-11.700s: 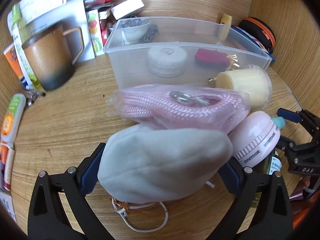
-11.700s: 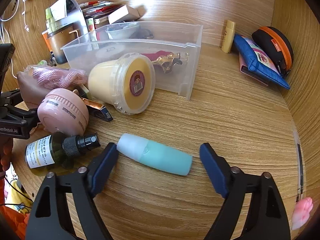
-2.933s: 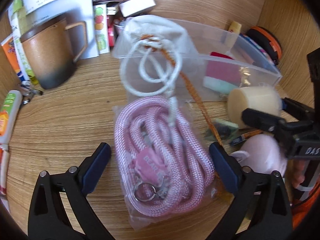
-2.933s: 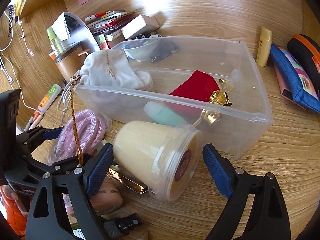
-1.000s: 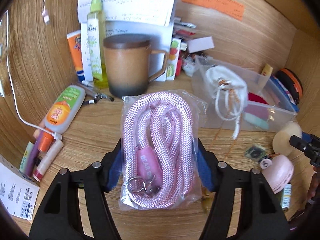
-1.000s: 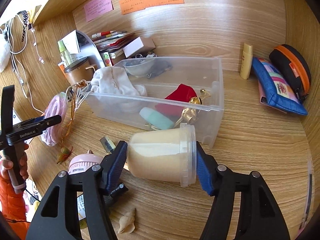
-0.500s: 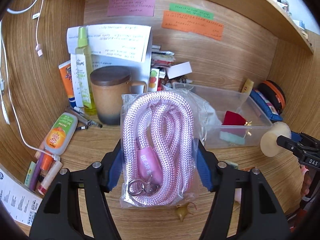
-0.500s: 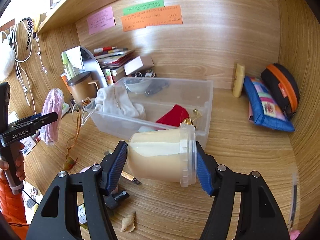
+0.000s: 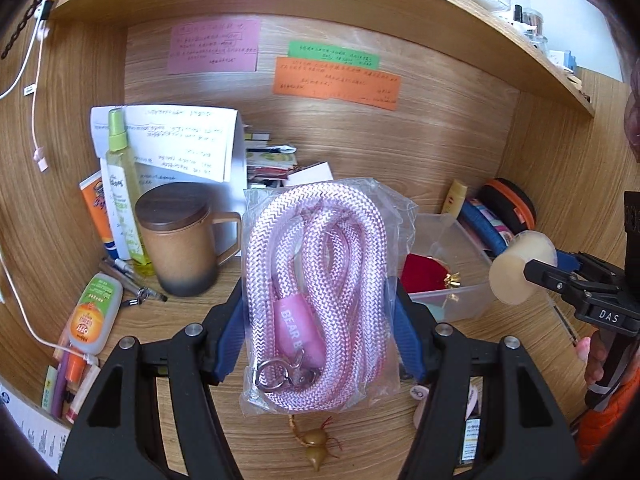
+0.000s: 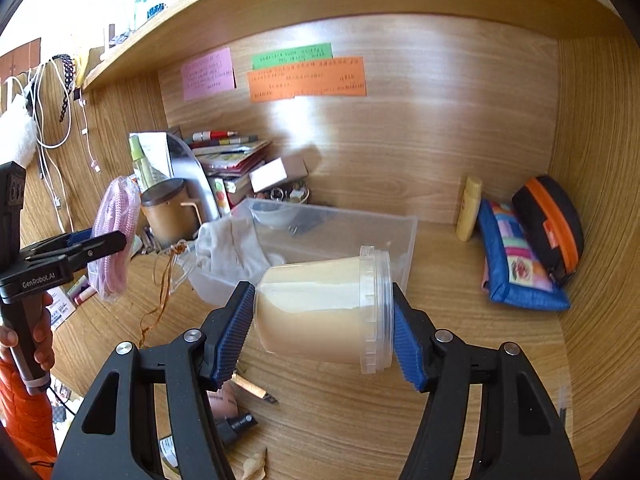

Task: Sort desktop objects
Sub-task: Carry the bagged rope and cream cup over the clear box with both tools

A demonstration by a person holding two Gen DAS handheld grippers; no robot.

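My left gripper point(image 9: 316, 320) is shut on a clear bag of pink rope point(image 9: 316, 280) and holds it high above the desk; it also shows in the right wrist view point(image 10: 116, 240). My right gripper point(image 10: 322, 328) is shut on a cream tub with a clear lid point(image 10: 324, 308), held on its side in the air; the tub also shows in the left wrist view point(image 9: 520, 268). A clear plastic bin point(image 10: 384, 224) on the desk holds a white pouch point(image 10: 228, 252) draped over its edge and a red pouch point(image 9: 424, 276).
A brown lidded mug point(image 9: 180, 240), a green spray bottle point(image 9: 120, 184), tubes and pens stand at the left. Books and a white box point(image 10: 276, 172) lie behind the bin. A yellow tube point(image 10: 468, 208), blue pouch point(image 10: 516, 264) and black-orange case point(image 10: 552, 220) sit at the right. A dark spray bottle point(image 10: 236, 424) lies below.
Both grippers have risen further from the desk with their loads, the rope bag and the cream tub. The views now take in the back wall notes and the shelf above.
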